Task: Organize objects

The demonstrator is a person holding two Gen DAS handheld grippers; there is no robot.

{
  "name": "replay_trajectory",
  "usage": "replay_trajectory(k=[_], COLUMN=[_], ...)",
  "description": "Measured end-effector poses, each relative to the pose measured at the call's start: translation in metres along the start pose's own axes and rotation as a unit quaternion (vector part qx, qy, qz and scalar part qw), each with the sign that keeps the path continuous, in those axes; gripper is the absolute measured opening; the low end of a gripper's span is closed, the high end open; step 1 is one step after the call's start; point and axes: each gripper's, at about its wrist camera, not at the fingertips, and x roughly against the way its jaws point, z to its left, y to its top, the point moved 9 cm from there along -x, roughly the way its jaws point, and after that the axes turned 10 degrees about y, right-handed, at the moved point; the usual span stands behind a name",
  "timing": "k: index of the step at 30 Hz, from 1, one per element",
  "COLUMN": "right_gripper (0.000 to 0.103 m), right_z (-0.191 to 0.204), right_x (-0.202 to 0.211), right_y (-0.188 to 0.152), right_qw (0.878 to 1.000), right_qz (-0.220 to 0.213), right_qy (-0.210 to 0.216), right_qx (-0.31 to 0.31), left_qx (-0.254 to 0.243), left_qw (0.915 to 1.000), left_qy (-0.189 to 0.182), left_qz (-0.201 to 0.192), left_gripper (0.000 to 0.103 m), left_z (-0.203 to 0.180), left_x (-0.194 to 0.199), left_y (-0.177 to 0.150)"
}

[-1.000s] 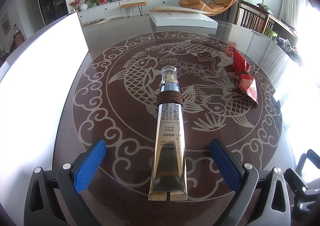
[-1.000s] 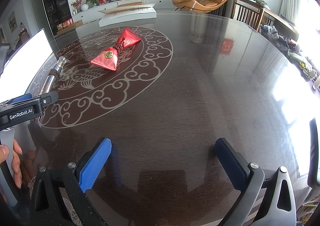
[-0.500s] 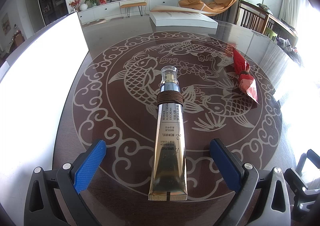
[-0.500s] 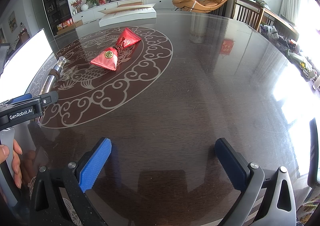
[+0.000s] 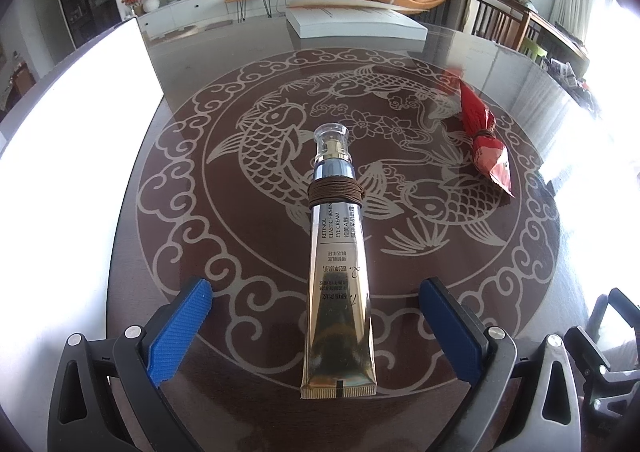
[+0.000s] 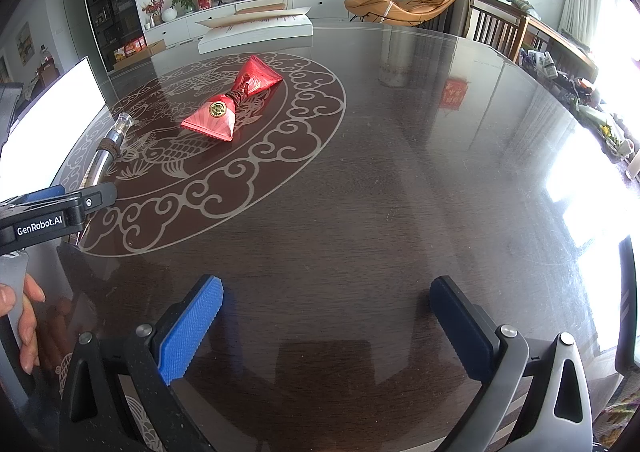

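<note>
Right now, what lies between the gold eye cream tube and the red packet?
Nothing; left wrist view shows only bare table between eye cream tube and red packet.

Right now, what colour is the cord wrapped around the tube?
Dark brown cord below the cap of the gold tube; clearest in the left wrist view.

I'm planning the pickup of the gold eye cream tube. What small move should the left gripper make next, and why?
Probably ease the left gripper forward and down a little, then close. Its jaws stand wide open on either side of the tube, which lies flat on the table lengthwise between them, untouched.
</note>
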Motion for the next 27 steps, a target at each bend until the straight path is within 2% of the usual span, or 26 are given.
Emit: replay_trajectory(k=[5,9,10,11,12,14,16,18,20,22,23,24,25,26,27], right_gripper=[0.103,0.103,0.103,0.103,0.103,0.092,0.091,0.088,0.074,0.074,0.061,0.047,0.023,0.019,0.018], right_z=[0.000,0.000,0.000,-0.001,-0.001,0.001,0.012,0.026,0.038,0.049,0.055,0.063,0.068,0.072,0.074], right_x=[0.000,-0.001,-0.003,-0.006,-0.009,-0.014,-0.024,-0.046,-0.076,-0.100,-0.104,-0.109,-0.109,-0.105,-0.098], right_y=[0.000,0.001,0.003,0.008,0.017,0.045,0.083,0.114,0.132,0.139,0.147,0.147,0.145,0.144,0.142], right_qw=[1.000,1.000,1.000,0.999,0.998,0.993,0.990,0.988,0.984,0.980,0.986,0.987,0.988,0.988,0.988], right_qz=[0.000,0.003,0.014,0.026,0.037,0.050,0.058,0.075,0.103,0.125,0.112,0.120,0.124,0.120,0.111], right_qy=[0.000,0.002,0.006,0.017,0.038,0.082,0.100,0.107,0.111,0.108,0.089,0.084,0.079,0.083,0.099], right_qx=[0.000,0.001,0.001,-0.008,-0.026,-0.069,-0.078,-0.077,-0.097,-0.107,-0.086,-0.065,-0.051,-0.048,-0.051], left_qx=[-0.020,-0.013,-0.018,-0.026,-0.037,-0.056,-0.066,-0.054,-0.038,-0.028,-0.023,-0.017,-0.006,0.005,0.015], left_qw=[0.9988,0.9985,0.9986,0.9991,0.9992,0.9983,0.9976,0.9981,0.9986,0.9987,0.9986,0.9985,0.9981,0.9970,0.9955], left_qy=[-0.007,-0.001,-0.002,-0.007,-0.012,-0.016,-0.006,-0.009,-0.009,-0.006,-0.006,-0.009,-0.015,-0.023,-0.029], left_qz=[0.044,0.054,0.049,0.032,0.012,-0.004,-0.020,-0.030,-0.035,-0.043,-0.046,-0.051,-0.059,-0.074,-0.089], left_gripper=[0.103,0.103,0.097,0.086,0.058,0.027,0.027,0.026,0.026,0.026,0.026,0.026,0.026,0.026,0.026], left_z=[0.002,0.006,0.003,0.000,-0.005,-0.014,-0.017,-0.015,-0.011,-0.007,-0.005,-0.003,0.000,0.004,0.007], left_x=[-0.004,-0.009,-0.009,-0.005,0.001,0.008,0.011,0.015,0.018,0.022,0.024,0.027,0.032,0.042,0.050], left_y=[0.002,0.007,0.009,0.013,0.017,0.017,0.015,0.010,0.005,-0.002,-0.004,-0.008,-0.010,-0.012,-0.010])
